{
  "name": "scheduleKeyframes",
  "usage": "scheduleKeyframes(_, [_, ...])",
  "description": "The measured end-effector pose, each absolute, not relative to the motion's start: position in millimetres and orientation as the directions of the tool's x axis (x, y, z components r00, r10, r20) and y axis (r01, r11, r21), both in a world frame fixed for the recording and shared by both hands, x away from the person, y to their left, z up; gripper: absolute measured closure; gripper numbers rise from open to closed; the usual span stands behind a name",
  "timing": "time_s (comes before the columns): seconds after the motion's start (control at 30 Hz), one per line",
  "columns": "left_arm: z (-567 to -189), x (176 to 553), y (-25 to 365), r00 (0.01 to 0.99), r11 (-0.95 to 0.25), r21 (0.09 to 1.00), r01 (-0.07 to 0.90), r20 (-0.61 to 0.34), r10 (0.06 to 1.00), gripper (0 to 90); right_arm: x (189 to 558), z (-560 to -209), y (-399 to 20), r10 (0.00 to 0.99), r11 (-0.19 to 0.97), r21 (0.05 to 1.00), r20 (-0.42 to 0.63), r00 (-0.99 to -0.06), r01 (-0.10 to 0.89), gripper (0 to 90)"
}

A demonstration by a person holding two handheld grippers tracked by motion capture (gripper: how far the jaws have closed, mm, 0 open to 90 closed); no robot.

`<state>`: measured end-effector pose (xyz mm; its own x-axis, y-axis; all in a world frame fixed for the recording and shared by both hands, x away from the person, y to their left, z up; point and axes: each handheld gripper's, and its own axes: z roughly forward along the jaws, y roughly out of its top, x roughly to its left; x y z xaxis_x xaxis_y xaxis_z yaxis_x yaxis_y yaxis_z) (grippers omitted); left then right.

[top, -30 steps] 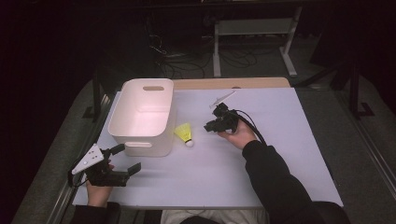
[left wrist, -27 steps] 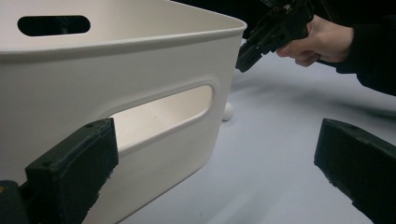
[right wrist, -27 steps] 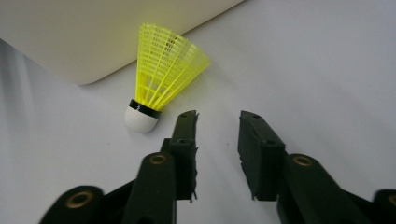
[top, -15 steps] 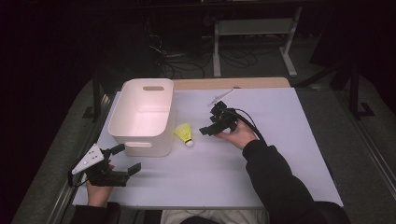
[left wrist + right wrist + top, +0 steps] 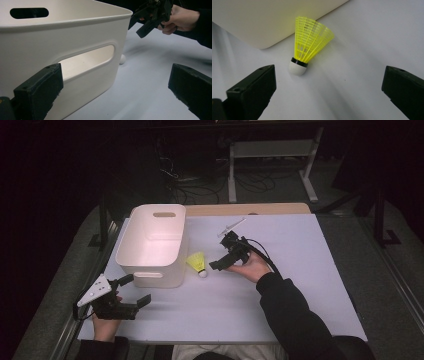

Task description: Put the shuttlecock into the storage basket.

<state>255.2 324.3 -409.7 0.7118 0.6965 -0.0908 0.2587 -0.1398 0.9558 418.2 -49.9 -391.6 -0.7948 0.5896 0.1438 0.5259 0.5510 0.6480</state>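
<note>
A yellow shuttlecock [image 5: 197, 263] with a white cork lies on the white table, just right of a white bin's [image 5: 155, 245] near corner. My right gripper [image 5: 223, 253] is held just right of it, pointing at it. Its jaws have just been opening, stand wide open, and hold nothing. In the right gripper view the shuttlecock [image 5: 308, 47] lies untouched ahead of the right gripper [image 5: 328, 92], cork toward me, beside the bin [image 5: 274, 17]. My left gripper [image 5: 135, 290] rests open at the table's front left, facing the bin's handle slot [image 5: 85, 60]. The left gripper [image 5: 115, 95] is empty.
The white tabletop [image 5: 300, 270] has free room right of the hand and along the front. A wooden strip [image 5: 250, 209] runs along the far edge. Behind the table stand a metal frame [image 5: 270, 150] and floor cables. The surroundings are dark.
The right gripper's jaws have opened from nearly shut to wide, close to the shuttlecock. The shuttlecock, the bin and the left gripper have stayed where they were.
</note>
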Motion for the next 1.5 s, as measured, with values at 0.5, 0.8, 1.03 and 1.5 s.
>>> scheduleKeyframes(0.5, [-409.8, 255.4, 324.1, 0.713, -0.14, 0.956, 0.259, -0.091, 0.696, 0.0, 417.8, -398.4, -40.4, 0.588, 0.533, 0.64, 0.19, -0.786, 0.553, 0.0])
scheduleKeyframes(0.8, [-409.7, 255.3, 324.2, 0.714, -0.14, 0.956, 0.258, -0.091, 0.695, 0.0, 417.8, -409.3, -25.6, 0.582, 0.545, 0.619, 0.206, -0.787, 0.565, 0.0])
scheduleKeyframes(1.03, [-409.7, 255.4, 324.3, 0.714, -0.139, 0.956, 0.257, -0.091, 0.694, 0.0, 416.4, -414.8, -16.1, 0.571, 0.552, 0.608, 0.224, -0.79, 0.571, 6.9])
scheduleKeyframes(1.5, [-409.7, 255.5, 324.2, 0.715, -0.139, 0.956, 0.257, -0.091, 0.694, 0.0, 414.2, -423.2, -6.3, 0.562, 0.561, 0.582, 0.254, -0.787, 0.589, 26.4])
